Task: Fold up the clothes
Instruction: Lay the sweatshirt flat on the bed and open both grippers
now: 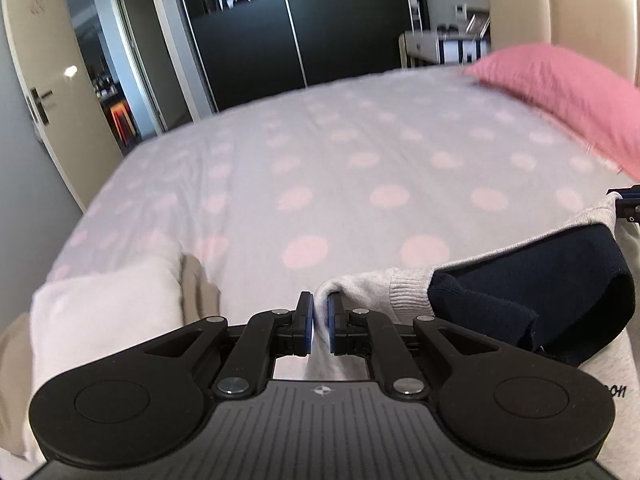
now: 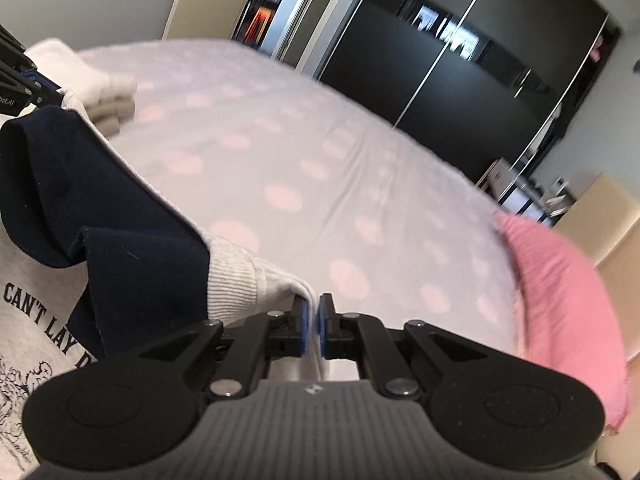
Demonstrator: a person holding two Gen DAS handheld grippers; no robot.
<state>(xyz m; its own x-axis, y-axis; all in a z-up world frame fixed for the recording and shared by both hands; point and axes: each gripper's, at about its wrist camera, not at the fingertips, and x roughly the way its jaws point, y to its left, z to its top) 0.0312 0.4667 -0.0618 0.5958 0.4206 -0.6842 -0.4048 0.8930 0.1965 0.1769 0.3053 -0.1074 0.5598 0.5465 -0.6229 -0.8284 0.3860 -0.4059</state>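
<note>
A light grey sweatshirt (image 1: 372, 286) with navy sleeves (image 1: 532, 280) and black printed lettering (image 2: 36, 312) hangs between my two grippers above the bed. My left gripper (image 1: 319, 322) is shut on one corner of its grey ribbed hem. My right gripper (image 2: 313, 322) is shut on the other hem corner (image 2: 280, 280). The right gripper also shows at the right edge of the left wrist view (image 1: 628, 204), and the left gripper at the left edge of the right wrist view (image 2: 28, 84). The lower part of the sweatshirt is hidden below both cameras.
The bed has a pale sheet with pink dots (image 1: 340, 160). A pink pillow (image 1: 572, 92) lies at its head. A stack of folded white and beige clothes (image 1: 108, 312) sits on the bed at my left. A black wardrobe (image 1: 280, 32) and a door (image 1: 44, 80) stand beyond.
</note>
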